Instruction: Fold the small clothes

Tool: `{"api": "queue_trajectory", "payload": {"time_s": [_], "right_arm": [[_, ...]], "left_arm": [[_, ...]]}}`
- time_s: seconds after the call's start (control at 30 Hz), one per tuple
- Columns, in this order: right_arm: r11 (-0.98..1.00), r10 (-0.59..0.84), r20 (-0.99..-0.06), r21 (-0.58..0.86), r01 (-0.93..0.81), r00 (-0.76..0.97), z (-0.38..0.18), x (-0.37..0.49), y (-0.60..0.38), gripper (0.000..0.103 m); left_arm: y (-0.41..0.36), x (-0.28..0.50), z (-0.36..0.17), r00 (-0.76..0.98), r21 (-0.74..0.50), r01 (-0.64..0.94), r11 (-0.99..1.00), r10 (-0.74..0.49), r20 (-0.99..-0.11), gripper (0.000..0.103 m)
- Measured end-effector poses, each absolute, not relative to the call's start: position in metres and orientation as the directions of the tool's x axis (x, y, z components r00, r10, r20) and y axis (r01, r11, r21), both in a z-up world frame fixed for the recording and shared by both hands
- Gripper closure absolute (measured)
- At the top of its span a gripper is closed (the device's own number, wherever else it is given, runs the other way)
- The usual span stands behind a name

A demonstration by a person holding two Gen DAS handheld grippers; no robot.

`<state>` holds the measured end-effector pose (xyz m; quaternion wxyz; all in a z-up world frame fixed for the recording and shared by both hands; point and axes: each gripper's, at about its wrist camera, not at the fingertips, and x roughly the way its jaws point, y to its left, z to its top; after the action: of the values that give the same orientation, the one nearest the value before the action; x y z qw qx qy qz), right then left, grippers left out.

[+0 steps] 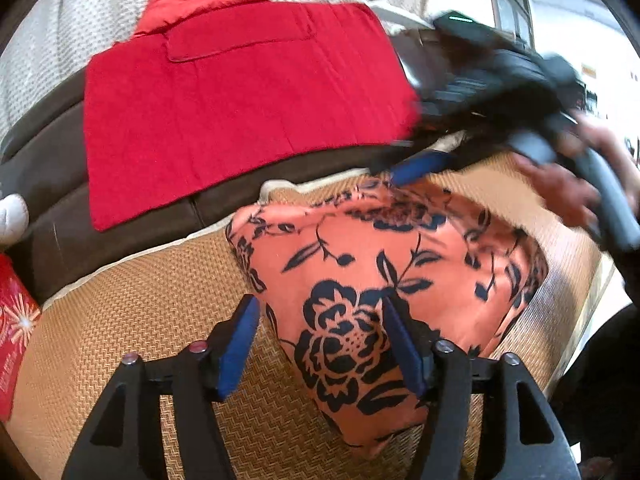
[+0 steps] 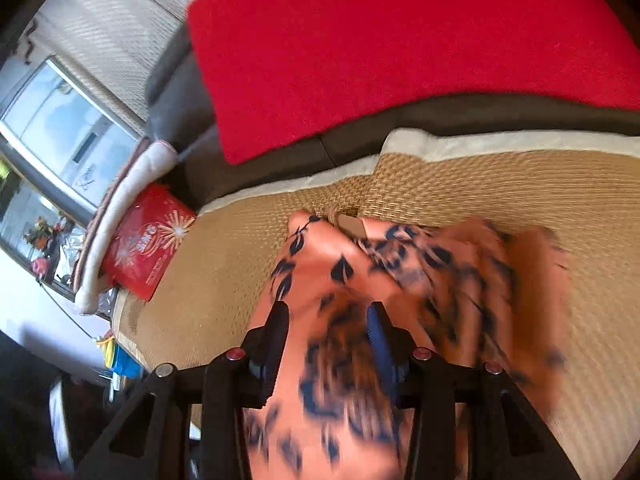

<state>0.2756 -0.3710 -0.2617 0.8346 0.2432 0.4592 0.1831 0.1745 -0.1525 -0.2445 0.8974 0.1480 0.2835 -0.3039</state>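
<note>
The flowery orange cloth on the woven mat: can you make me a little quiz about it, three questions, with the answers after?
1. True or false: the flowery orange cloth lies on the woven mat.
2. What color is the flat cloth behind it: red, green or blue?
3. Which gripper has its fingers spread wide, left gripper or right gripper?

Key: 1 true. 2 red. 3 left gripper.

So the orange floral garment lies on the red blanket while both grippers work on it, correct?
Not quite. The orange floral garment lies on the woven straw mat, not the red blanket, which is draped behind it, as the left wrist view shows. The left gripper and right gripper are at it.
</note>
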Motion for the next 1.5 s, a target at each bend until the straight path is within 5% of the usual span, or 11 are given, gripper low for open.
{"api": "queue_trajectory", "payload": {"time_s": [0.1,0.23,0.67,0.83,1.17,1.5], "right_arm": [[0.814,0.530,-0.660,0.572,-0.102,0.532,-0.255,0.228,-0.376,0.056],[0.892,0.419,-0.804,0.452,-0.025,0.422,-0.300,0.200,-0.357,0.055],[0.895,0.329,-0.711,0.445,0.035,0.621,-0.250,0.214,-0.367,0.055],[0.886,0.324,-0.780,0.448,0.117,0.535,-0.292,0.255,-0.366,0.055],[0.866,0.362,-0.735,0.493,0.084,0.574,-0.299,0.241,-0.368,0.055],[0.844,0.350,-0.633,0.533,0.060,0.691,-0.271,0.208,-0.391,0.054]], "left_arm": [[-0.160,0.175,-0.247,0.658,0.114,0.622,0.775,-0.439,-0.612,0.034],[-0.175,0.181,-0.270,0.611,0.112,0.624,0.773,-0.394,-0.686,0.032],[-0.164,0.179,-0.260,0.603,0.051,0.593,0.804,-0.401,-0.690,0.029],[-0.164,0.185,-0.266,0.600,0.048,0.593,0.804,-0.401,-0.692,0.028],[-0.169,0.195,-0.268,0.617,0.063,0.577,0.814,-0.384,-0.687,0.027],[-0.152,0.213,-0.234,0.723,0.005,0.466,0.885,-0.377,-0.579,0.024]]}}
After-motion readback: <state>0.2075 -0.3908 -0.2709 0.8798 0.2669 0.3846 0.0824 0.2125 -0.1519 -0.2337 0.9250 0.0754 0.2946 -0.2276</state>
